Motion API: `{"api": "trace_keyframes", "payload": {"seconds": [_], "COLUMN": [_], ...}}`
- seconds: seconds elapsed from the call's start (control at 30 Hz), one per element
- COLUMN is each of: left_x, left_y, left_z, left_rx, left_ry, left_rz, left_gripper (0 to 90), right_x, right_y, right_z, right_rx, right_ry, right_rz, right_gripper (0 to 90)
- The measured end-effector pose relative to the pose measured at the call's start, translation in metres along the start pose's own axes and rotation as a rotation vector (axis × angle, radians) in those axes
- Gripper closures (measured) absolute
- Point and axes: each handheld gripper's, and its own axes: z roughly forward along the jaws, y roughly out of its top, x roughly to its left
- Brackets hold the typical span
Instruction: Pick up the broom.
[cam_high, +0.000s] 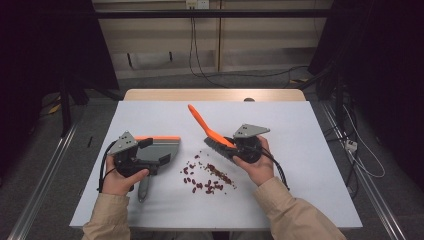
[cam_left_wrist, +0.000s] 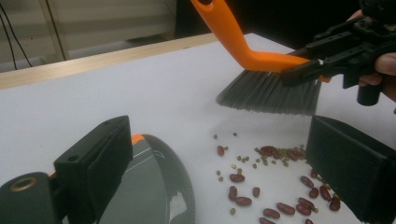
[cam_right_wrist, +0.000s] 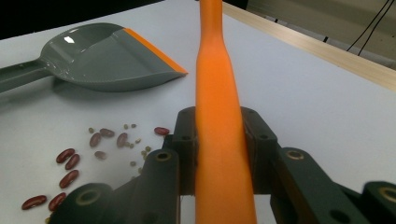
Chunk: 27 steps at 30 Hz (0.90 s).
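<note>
Clearly the right gripper (cam_high: 239, 148) has its jaws clamped on the stiff, light orange brush (cam_right_wrist: 219, 116) handle at frame centre; soft bristles flex. The left gripper (cam_high: 145, 161) grips the rigid dustpan (cam_high: 159, 148) at centre left.

- A lab-like recording room: white bench (cam_high: 300, 150) fenced by metal rails (cam_high: 45, 170).
- Loose cables (cam_high: 200, 60) trail across grey floor (cam_high: 165, 82).
- Dark curtains (cam_high: 380, 60) hang at both sides.
</note>
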Motion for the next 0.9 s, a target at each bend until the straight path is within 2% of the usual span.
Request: {"api": "trace_keyframes", "payload": {"seconds": [0.1, 0.23, 0.33, 0.6, 0.67, 0.73, 0.83, 0.9], "left_x": [0.001, 0.003, 0.004, 0.008, 0.009, 0.01, 0.01, 0.01], "left_y": [-0.003, -0.005, -0.007, -0.013, -0.014, -0.015, -0.016, -0.016], "left_z": [0.0, -0.001, -0.002, -0.008, -0.009, -0.009, -0.009, -0.009], "left_rx": [0.006, 0.01, 0.013, 0.019, 0.02, 0.017, 0.026, 0.027], "left_ry": [-0.003, -0.005, 0.0, 0.013, 0.017, 0.017, 0.021, 0.019], "left_rz": [0.001, -0.005, -0.006, -0.017, -0.018, -0.019, -0.021, -0.019], "left_gripper": [6.3, 6.0, 6.0, 6.0, 6.0, 6.0, 6.0, 6.0], "right_x": [-0.007, -0.012, -0.018, -0.024, -0.024, -0.021, -0.017, -0.016], "right_y": [0.0, 0.001, 0.0, -0.001, -0.001, -0.002, -0.002, -0.002], "right_z": [0.006, 0.016, 0.023, 0.045, 0.049, 0.053, 0.055, 0.055], "right_rx": [-0.003, 0.002, -0.002, 0.014, 0.015, 0.022, 0.02, 0.028], "right_ry": [0.023, 0.03, 0.051, 0.083, 0.1, 0.108, 0.13, 0.144], "right_rz": [-0.008, -0.058, -0.062, -0.143, -0.153, -0.192, -0.223, -0.229], "right_gripper": [71.5, 71.4, 71.5, 71.5, 71.5, 71.4, 71.4, 71.3]}}
